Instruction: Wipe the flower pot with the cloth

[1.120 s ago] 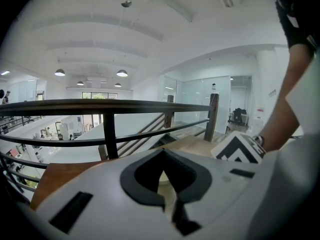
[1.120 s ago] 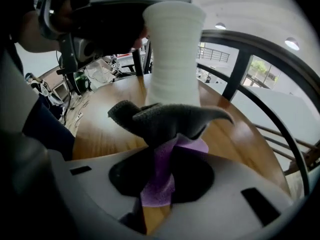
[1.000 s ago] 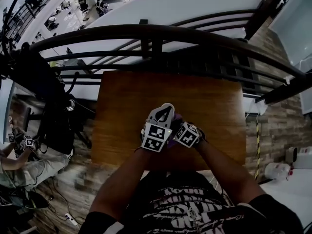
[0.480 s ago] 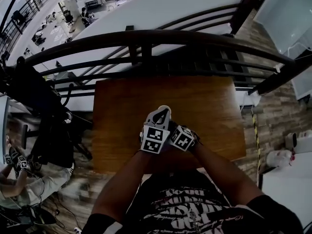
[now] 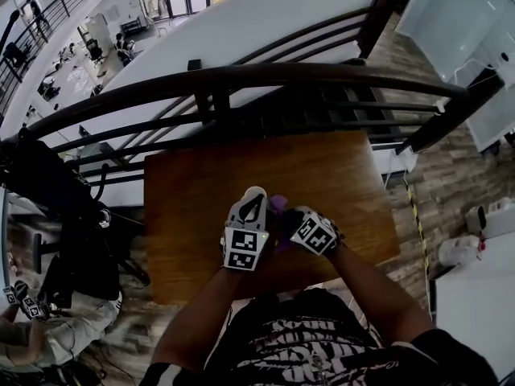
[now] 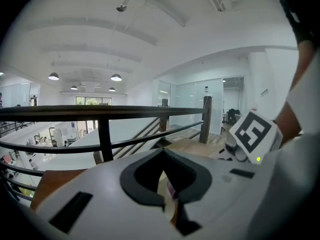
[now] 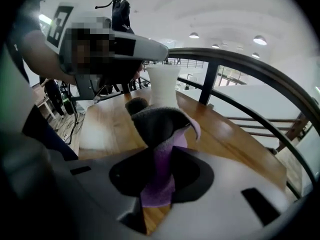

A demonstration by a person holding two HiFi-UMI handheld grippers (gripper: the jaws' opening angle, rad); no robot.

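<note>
**A:** Where's the pot? I can't pick it out from above.

**B:** Look along the right gripper. The flower pot [image 7: 162, 86] is white and upright over the wooden table [image 5: 193, 207]. The left gripper [image 5: 256, 195] sits right on top of its rim.

**A:** Holding it?

**B:** Yes. Its jaws are nearly together, with a pale strip of the pot's wall pinched between them.

**A:** And the other one?

**B:** The right gripper [image 7: 160, 166] is clamped on the cloth [image 7: 160, 134]. The cloth is purple where it runs through the jaws and grey where it bunches and folds over above them.

**A:** Is the cloth on the pot?

**B:** Close call. The bunched top sits in front of the pot's lower part and hides its base. I can't say whether fabric meets pot, or whether the pot rests on the wood.

**A:** From overhead the two grippers look side by side.

**B:** They are, just beside each other over the near half of the table. Their tips angle toward one another, and a flash of purple shows between them. The person's forearms come in from the near edge. The dark curved railing [image 5: 241, 75] runs past the table's far side.
</note>
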